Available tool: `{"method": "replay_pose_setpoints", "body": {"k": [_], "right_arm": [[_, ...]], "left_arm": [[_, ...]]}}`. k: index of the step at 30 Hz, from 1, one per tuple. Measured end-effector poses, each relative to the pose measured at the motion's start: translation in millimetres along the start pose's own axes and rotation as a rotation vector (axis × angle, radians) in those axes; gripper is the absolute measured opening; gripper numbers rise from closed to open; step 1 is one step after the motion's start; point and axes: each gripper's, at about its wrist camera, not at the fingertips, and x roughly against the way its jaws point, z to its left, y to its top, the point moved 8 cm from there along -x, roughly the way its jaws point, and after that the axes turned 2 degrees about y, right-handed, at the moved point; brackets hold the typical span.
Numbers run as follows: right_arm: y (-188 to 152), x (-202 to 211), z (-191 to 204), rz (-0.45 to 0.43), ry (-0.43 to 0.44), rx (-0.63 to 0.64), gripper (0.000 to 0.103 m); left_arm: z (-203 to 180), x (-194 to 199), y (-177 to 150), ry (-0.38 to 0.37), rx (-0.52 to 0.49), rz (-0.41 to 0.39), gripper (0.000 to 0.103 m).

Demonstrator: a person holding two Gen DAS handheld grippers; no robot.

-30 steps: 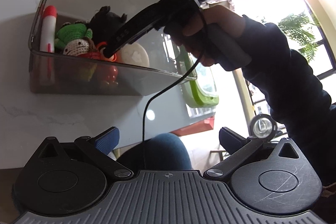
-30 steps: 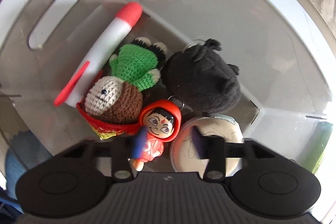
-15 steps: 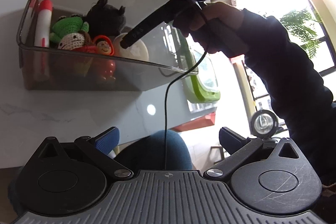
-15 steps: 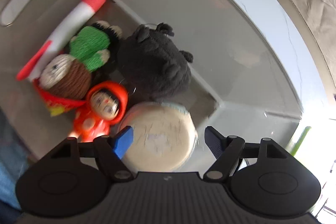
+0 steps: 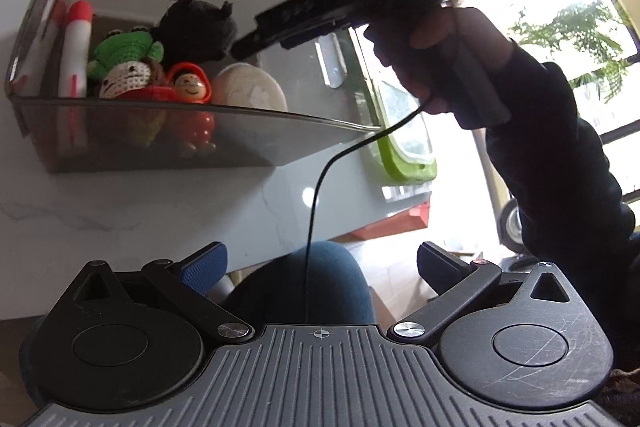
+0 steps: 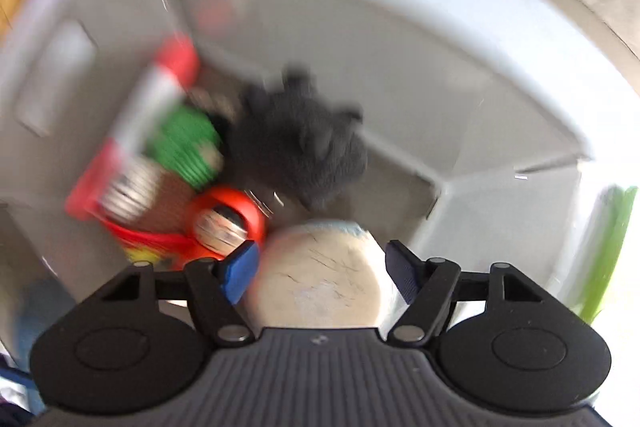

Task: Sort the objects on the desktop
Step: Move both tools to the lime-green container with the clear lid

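Observation:
A clear plastic bin [image 5: 200, 115] on the marble table holds a red-hooded doll [image 5: 188, 87], a black plush [image 5: 196, 27], a green crochet frog [image 5: 124, 51], a cream-and-brown crochet doll [image 5: 128, 79], a white-and-red rocket [image 5: 76, 47] and a cream round thing [image 5: 252, 87]. My right gripper [image 5: 244, 49], in a person's hand, hangs over the bin's right part, pointing down. Its own blurred view has the right gripper [image 6: 320, 267] above the cream round thing [image 6: 320, 283], beside the doll [image 6: 224, 223]. Its jaws are closing and hold nothing. My left gripper [image 5: 320, 263] stands open and bare near the table's front edge.
A green-rimmed container [image 5: 404, 147] stands behind the bin at the right. A black cable [image 5: 316, 195] hangs from the right gripper across the tabletop [image 5: 120, 211]. A person's knee in jeans [image 5: 304, 291] shows below the table edge. A bright window lies far right.
My right gripper opened off the red-hooded doll, which now lies in the bin, then lifted out of the bin and shifted right. The left gripper's view slid slightly.

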Motion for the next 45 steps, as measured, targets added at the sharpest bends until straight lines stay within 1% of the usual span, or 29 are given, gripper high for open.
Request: {"method": "replay_pose_setpoints", "body": {"k": [1, 2, 3, 5, 7, 8, 11, 13, 14, 16, 18, 19, 21, 22, 23, 24, 26, 27, 28, 29, 31, 32, 33, 34, 35, 38, 40, 43, 45], "right_arm": [[-6.7, 24.6, -1.7, -0.076, 0.068, -0.058, 0.079], [-16.2, 51.4, -5.2, -0.157, 0.108, -0.117, 0.088], [-28.8, 78.7, -8.4, -0.231, 0.13, -0.158, 0.093], [-61.1, 125.6, -16.3, -0.337, 0.153, -0.211, 0.093], [-107.8, 153.1, -37.4, -0.43, 0.129, -0.298, 0.094], [-136.4, 158.8, -48.9, -0.476, 0.114, -0.345, 0.095], [-216.1, 141.6, -95.5, -0.605, 0.043, -0.478, 0.102], [-264.7, 147.1, -118.9, -0.657, -0.011, -0.541, 0.103], [-286.9, 149.6, -133.4, -0.671, -0.03, -0.578, 0.103], [-323.5, 136.5, -154.7, -0.693, -0.051, -0.666, 0.103], [-357.8, 116.2, -175.4, -0.762, -0.062, -0.77, 0.103], [-375.0, 104.8, -185.3, -0.82, -0.073, -0.828, 0.103], [-409.4, 98.0, -202.3, -0.954, -0.098, -0.952, 0.103], [-428.6, 86.4, -212.7, -1.002, -0.104, -1.01, 0.103], [-441.1, 78.4, -221.2, -1.027, -0.106, -1.065, 0.103], [-453.3, 70.3, -229.4, -1.043, -0.107, -1.117, 0.103], [-469.0, 53.1, -243.3, -1.026, -0.088, -1.196, 0.103], [-472.1, 45.9, -248.9, -1.02, -0.061, -1.223, 0.103], [-474.8, 38.7, -253.7, -1.03, -0.003, -1.248, 0.103], [-475.9, 32.1, -258.4, -1.056, 0.102, -1.272, 0.103], [-467.9, 20.6, -266.5, -1.115, 0.402, -1.343, 0.103], [-464.5, 15.5, -269.9, -1.137, 0.537, -1.375, 0.103], [-464.4, 8.8, -271.0, -1.153, 0.618, -1.398, 0.103], [-463.9, 3.7, -272.3, -1.167, 0.676, -1.414, 0.103], [-462.6, 1.5, -273.6, -1.174, 0.671, -1.417, 0.103], [-463.7, -3.8, -274.9, -1.177, 0.587, -1.411, 0.103], [-466.4, -7.1, -274.1, -1.189, 0.596, -1.411, 0.103], [-470.9, -8.8, -270.8, -1.209, 0.632, -1.398, 0.103], [-476.4, -12.0, -268.4, -1.214, 0.625, -1.392, 0.103]], "left_arm": [[-11.1, -3.9, 0.3, 0.004, -0.028, 0.01, 0.103], [-23.8, -8.5, -0.1, 0.005, -0.059, 0.022, 0.103], [-36.4, -13.1, -0.4, 0.005, -0.09, 0.034, 0.103], [-64.5, -22.9, -3.6, 0.008, -0.16, 0.055, 0.103], [-95.5, -32.9, -10.6, 0.001, -0.233, 0.078, 0.103], [-110.9, -38.1, -15.1, -0.004, -0.269, 0.092, 0.103], [-150.0, -55.6, -29.5, -0.01, -0.36, 0.137, 0.103], [-171.1, -69.9, -38.7, -0.01, -0.413, 0.172, 0.103], [-180.9, -77.5, -42.3, -0.011, -0.437, 0.191, 0.103], [-195.3, -94.5, -44.4, -0.013, -0.461, 0.229, 0.103], [-206.1, -114.4, -39.7, -0.038, -0.462, 0.25, 0.103], [-208.8, -124.9, -34.0, -0.061, -0.445, 0.248, 0.103], [-209.0, -146.4, -17.1, -0.118, -0.378, 0.223, 0.103], [-207.6, -157.1, -7.3, -0.146, -0.337, 0.203, 0.103], [-203.5, -168.0, 4.7, -0.168, -0.282, 0.17, 0.103], [-198.0, -180.0, 18.0, -0.174, -0.225, 0.128, 0.103], [-185.9, -205.6, 41.7, -0.165, -0.134, 0.06, 0.103], [-180.1, -218.9, 50.1, -0.165, -0.096, 0.045, 0.103], [-174.8, -231.9, 56.3, -0.168, -0.061, 0.039, 0.103], [-168.7, -245.7, 62.0, -0.165, -0.022, 0.038, 0.103], [-156.2, -270.6, 69.4, -0.136, 0.058, 0.046, 0.103], [-151.5, -279.3, 73.1, -0.12, 0.081, 0.035, 0.103], [-147.1, -287.5, 77.6, -0.102, 0.097, 0.016, 0.103], [-143.9, -294.4, 81.5, -0.089, 0.105, -0.001, 0.103], [-142.9, -300.1, 84.7, -0.079, 0.102, -0.014, 0.103], [-143.3, -318.3, 90.2, -0.044, 0.073, -0.033, 0.103], [-145.1, -328.2, 89.9, -0.024, 0.057, -0.038, 0.103], [-146.3, -340.7, 85.7, -0.055, 0.088, -0.027, 0.103], [-144.3, -348.7, 82.1, -0.082, 0.127, -0.01, 0.103]]}}
